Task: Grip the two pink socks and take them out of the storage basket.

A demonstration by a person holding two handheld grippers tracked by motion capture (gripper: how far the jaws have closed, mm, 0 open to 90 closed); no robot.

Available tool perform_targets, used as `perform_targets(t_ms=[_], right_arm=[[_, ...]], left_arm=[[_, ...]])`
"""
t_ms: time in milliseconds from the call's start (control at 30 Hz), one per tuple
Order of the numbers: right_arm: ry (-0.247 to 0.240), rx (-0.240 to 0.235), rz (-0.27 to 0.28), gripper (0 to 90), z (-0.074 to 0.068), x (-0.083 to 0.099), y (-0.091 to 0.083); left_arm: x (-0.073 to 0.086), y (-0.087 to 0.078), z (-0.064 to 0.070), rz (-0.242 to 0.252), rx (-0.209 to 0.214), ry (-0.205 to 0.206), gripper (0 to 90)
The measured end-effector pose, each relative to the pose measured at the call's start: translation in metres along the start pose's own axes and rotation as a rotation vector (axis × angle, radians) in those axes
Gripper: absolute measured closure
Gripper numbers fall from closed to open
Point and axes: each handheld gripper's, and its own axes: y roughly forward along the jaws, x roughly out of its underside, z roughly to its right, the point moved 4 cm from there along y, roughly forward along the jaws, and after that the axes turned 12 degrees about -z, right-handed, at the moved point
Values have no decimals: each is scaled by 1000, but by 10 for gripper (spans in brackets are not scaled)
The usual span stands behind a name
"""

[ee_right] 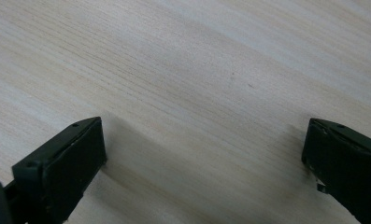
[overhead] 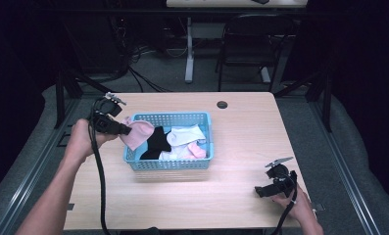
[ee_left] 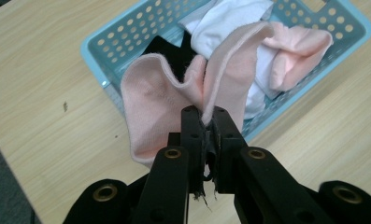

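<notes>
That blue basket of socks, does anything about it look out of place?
One thing: a pink sock hangs over the rim of the blue basket at its left end, half out, because the left gripper has pinched its edge. The other socks lie loosely inside. The right gripper is open above bare table.

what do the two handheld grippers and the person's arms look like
Both grippers are black. The left gripper has two flat, squared jaws with brass-coloured rivets at the joints; a thick black cable trails from it. The right gripper carries a grey three-cornered plate on top. The forearms are bare, with no sleeves visible.
</notes>
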Motion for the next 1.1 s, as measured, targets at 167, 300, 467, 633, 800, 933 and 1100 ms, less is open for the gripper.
perform_targets(t_ms=[167,300,467,633,800,933,1100], right_arm=[[4,0,-4,0,0,0,0],[6,1,-5,0,0,0,0],[11,3,-3,0,0,0,0],[13,3,-4,0,0,0,0],[10,2,-9,0,0,0,0],[11,2,-10,0,0,0,0],[15,4,-5,0,0,0,0]], left_arm=[[18,-14,-7,12,-27,-17,854],[32,-20,-14,23,-33,-45,854],[52,-19,-22,21,-31,-88,854],[68,-14,-27,13,-24,-114,854],[83,-9,-31,-9,-29,-135,853],[97,-1,-32,-25,-28,-163,853],[110,11,-33,-44,-17,-194,853]])
